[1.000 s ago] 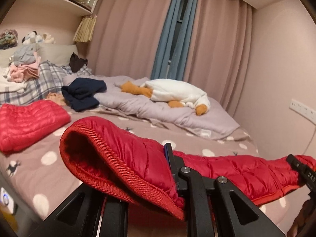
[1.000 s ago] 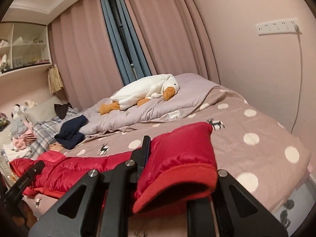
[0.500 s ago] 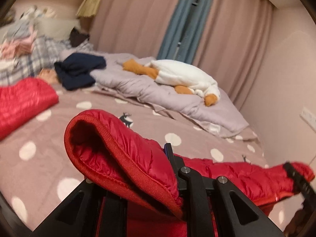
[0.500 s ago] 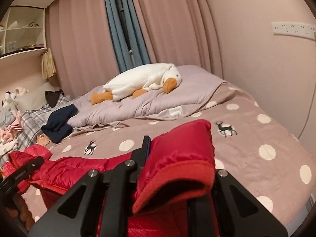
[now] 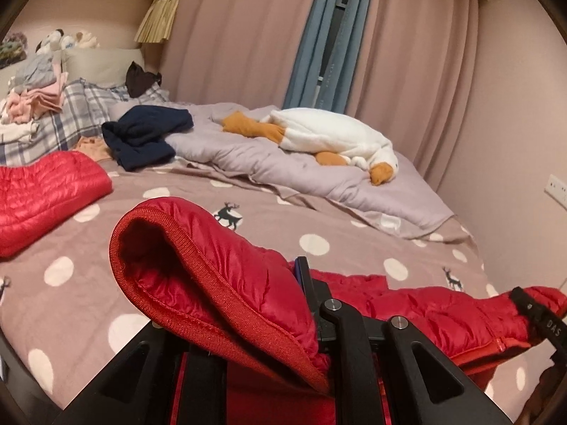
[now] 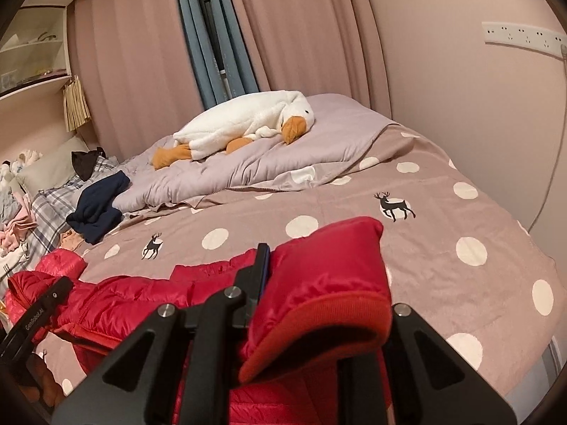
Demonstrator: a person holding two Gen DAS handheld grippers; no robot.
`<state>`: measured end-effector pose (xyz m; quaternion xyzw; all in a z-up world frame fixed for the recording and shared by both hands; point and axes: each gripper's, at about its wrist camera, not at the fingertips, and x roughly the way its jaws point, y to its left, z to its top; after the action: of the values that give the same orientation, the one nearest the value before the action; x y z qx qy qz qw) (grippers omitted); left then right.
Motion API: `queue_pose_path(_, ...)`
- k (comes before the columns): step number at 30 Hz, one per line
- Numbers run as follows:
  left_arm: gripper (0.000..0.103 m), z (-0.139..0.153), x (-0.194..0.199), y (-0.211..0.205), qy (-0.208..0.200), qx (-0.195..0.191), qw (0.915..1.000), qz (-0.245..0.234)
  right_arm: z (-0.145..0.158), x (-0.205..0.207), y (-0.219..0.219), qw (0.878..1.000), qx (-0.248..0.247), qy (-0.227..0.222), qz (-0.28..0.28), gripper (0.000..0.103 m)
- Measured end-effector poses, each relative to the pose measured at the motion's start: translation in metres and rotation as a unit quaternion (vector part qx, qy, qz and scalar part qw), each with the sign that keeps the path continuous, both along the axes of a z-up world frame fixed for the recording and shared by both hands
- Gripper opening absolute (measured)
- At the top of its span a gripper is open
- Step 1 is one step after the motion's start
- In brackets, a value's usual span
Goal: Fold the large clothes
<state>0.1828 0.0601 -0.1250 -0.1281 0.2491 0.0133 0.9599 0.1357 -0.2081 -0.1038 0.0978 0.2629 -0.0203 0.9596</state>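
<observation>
A red puffer jacket [image 5: 443, 311] lies stretched between my two grippers, low over the spotted bedspread [image 5: 283, 219]. My left gripper [image 5: 269, 283] is shut on one ribbed cuff [image 5: 198, 258], which drapes over and hides the left finger. The right gripper [image 6: 319, 269] has the other cuff [image 6: 329, 283] between its jaws, which are opening slightly while the pads still touch the fabric. Each view shows the other gripper at the jacket's far end: the right gripper [image 5: 535, 315] and the left gripper [image 6: 42, 304].
A second red jacket [image 5: 46, 191] lies folded at the left. Behind it are a navy garment [image 5: 145, 134], a plush goose [image 5: 329, 138] on a grey duvet [image 5: 283, 166], and a clothes pile [image 5: 32, 95] on plaid pillows. The wall [image 6: 478, 106] borders the bed's right side.
Both grippers have carried the jacket forward and lower over the bed. The cuffs stay between the jaws in both views.
</observation>
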Motion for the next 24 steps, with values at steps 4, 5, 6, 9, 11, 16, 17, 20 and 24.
queue_pose_path(4,0.014,-0.002,0.003,-0.007,0.003,0.014,0.9999,0.0,-0.005,-0.002,-0.003,1.0,0.003,0.004,-0.007,0.018)
queue_pose_path(5,0.014,-0.001,0.001,-0.009,0.002,0.021,0.9998,0.001,-0.006,-0.002,-0.004,1.0,0.009,0.005,-0.009,0.018)
queue_pose_path(6,0.014,0.0,0.0,-0.011,-0.001,0.025,0.9997,0.001,-0.006,-0.003,-0.005,1.0,0.014,0.004,-0.009,0.018)
queue_pose_path(9,0.014,0.003,-0.005,-0.011,-0.004,0.031,0.9995,-0.002,-0.006,-0.006,-0.007,1.0,0.028,-0.005,-0.012,0.018)
queue_pose_path(11,0.014,0.003,-0.007,-0.011,-0.002,0.032,0.9995,-0.006,-0.009,-0.009,-0.006,0.999,0.033,-0.01,-0.017,0.018)
queue_pose_path(16,0.014,0.001,-0.007,-0.016,0.001,0.038,0.9993,-0.003,-0.013,-0.008,0.004,1.0,-0.016,0.004,-0.008,0.018)
queue_pose_path(17,0.014,0.0,-0.007,-0.018,0.0,0.042,0.9991,-0.001,-0.013,-0.009,0.004,1.0,-0.018,0.004,-0.006,0.018)
queue_pose_path(20,0.014,0.0,-0.007,-0.02,-0.001,0.04,0.9992,0.001,-0.013,-0.01,0.001,1.0,-0.016,0.002,-0.006,0.018)
queue_pose_path(24,0.014,-0.003,-0.005,-0.016,0.002,0.03,0.9995,0.0,-0.014,-0.01,0.0,1.0,-0.014,0.003,-0.005,0.018)
